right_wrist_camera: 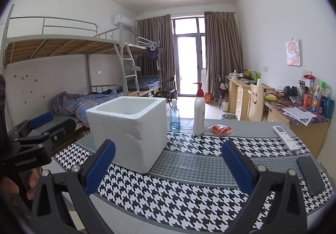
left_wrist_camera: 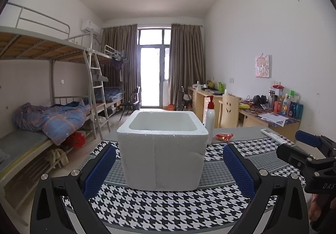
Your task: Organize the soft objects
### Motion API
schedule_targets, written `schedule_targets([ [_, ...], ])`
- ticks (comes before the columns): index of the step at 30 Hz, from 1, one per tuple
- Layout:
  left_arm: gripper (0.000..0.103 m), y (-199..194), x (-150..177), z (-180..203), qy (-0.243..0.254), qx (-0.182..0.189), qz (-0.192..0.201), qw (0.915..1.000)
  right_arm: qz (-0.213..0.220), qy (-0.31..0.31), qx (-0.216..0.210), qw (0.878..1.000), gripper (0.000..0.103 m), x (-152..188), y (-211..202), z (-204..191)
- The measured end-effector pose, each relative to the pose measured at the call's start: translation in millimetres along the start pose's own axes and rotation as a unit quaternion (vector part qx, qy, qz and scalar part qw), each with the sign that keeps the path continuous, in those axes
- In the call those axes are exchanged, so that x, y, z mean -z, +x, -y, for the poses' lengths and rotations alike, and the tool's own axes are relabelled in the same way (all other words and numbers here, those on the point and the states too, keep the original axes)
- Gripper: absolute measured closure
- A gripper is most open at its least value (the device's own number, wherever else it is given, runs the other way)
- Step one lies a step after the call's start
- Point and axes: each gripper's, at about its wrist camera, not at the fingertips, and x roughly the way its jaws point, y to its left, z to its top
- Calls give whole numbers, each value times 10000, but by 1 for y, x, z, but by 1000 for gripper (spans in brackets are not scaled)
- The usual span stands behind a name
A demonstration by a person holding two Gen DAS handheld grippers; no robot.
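Left wrist view: the left gripper (left_wrist_camera: 169, 162) hangs low over a houndstooth-patterned table (left_wrist_camera: 168, 208), its blue-padded fingers spread wide and holding nothing, with a white foam box (left_wrist_camera: 162, 150) standing open-topped on the cloth straight ahead between them. Right wrist view: the right gripper (right_wrist_camera: 169, 162) is likewise spread and empty, the foam box (right_wrist_camera: 128, 128) ahead to its left. Behind the box stand a blue spray bottle (right_wrist_camera: 174, 116) and a white pump bottle (right_wrist_camera: 199, 112), with a soft red packet (right_wrist_camera: 219, 129) just right of the pump bottle, a white remote (right_wrist_camera: 286, 138) and a dark phone (right_wrist_camera: 310, 175) farther right.
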Motion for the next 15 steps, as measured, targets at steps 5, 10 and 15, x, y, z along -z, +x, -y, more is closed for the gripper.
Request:
schedule_targets([
  [5,1,1,3,2,32,20,-48,10000,-36,-46,-1,10000,1,1,2,-1],
  [10,1,1,4,2,50,50,-62,10000,-42,-38,-3,10000,1,1,3,0],
  [15,1,1,4,3,51,50,-35,10000,-70,-49,2,10000,1,2,4,0],
])
